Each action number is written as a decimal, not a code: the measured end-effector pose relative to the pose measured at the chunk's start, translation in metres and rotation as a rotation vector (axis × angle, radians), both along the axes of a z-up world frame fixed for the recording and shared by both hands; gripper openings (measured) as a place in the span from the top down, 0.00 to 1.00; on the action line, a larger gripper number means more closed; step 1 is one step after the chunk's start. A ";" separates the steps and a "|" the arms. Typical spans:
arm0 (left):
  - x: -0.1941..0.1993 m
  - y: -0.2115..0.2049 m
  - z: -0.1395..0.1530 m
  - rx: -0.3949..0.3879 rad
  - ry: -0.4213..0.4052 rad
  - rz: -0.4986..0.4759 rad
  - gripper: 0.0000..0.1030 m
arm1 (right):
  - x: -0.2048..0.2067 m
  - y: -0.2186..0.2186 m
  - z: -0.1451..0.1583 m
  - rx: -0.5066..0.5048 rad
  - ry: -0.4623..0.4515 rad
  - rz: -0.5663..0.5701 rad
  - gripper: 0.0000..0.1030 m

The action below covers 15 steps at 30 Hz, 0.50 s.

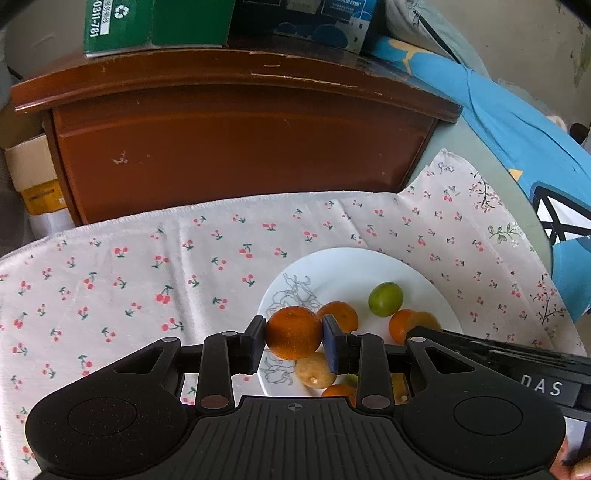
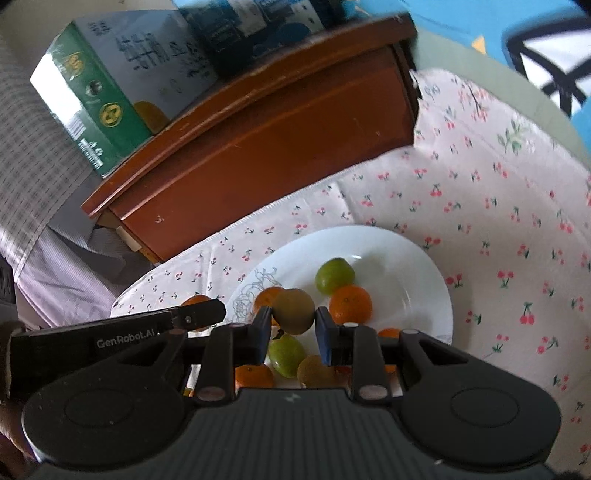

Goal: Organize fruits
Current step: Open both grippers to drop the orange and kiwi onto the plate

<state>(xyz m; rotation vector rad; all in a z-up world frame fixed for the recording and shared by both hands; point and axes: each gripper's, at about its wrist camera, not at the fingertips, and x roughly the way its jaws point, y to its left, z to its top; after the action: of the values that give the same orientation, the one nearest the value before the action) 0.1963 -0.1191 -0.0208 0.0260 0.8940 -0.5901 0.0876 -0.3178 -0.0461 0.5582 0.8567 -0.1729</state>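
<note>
A white plate (image 1: pixel 354 266) with several small fruits sits on a cherry-print cloth (image 1: pixel 147 266). My left gripper (image 1: pixel 294 338) is shut on an orange mandarin (image 1: pixel 293 332) just above the plate's near left side. Other mandarins (image 1: pixel 341 314), a green fruit (image 1: pixel 385 299) and a yellow-brown fruit (image 1: pixel 314 371) lie on the plate. In the right wrist view my right gripper (image 2: pixel 293 326) is shut on a yellow-green fruit (image 2: pixel 293 310) over the plate (image 2: pixel 406 258). Below it lie a green fruit (image 2: pixel 286 354), mandarins (image 2: pixel 350 304) and another green fruit (image 2: pixel 334 275).
A brown wooden cabinet (image 1: pixel 240 140) stands right behind the cloth, with green (image 1: pixel 147 26) and dark boxes on top. A blue cloth (image 1: pixel 517 129) lies at the right. The other gripper's black body (image 2: pixel 129 332) shows at the left of the right wrist view.
</note>
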 end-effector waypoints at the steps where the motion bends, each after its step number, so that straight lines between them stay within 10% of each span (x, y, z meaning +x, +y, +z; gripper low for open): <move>1: 0.000 -0.001 0.000 -0.002 -0.001 0.001 0.71 | 0.000 -0.001 -0.001 0.006 0.000 -0.008 0.72; 15: -0.017 0.004 0.042 -0.037 -0.098 0.019 0.61 | -0.003 -0.006 0.023 -0.009 -0.065 -0.044 0.66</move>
<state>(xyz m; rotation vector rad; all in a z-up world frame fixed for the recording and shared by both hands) 0.1795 -0.1154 0.0217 0.0128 0.7876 -0.5828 0.0842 -0.3241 -0.0230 0.5717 0.7808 -0.1976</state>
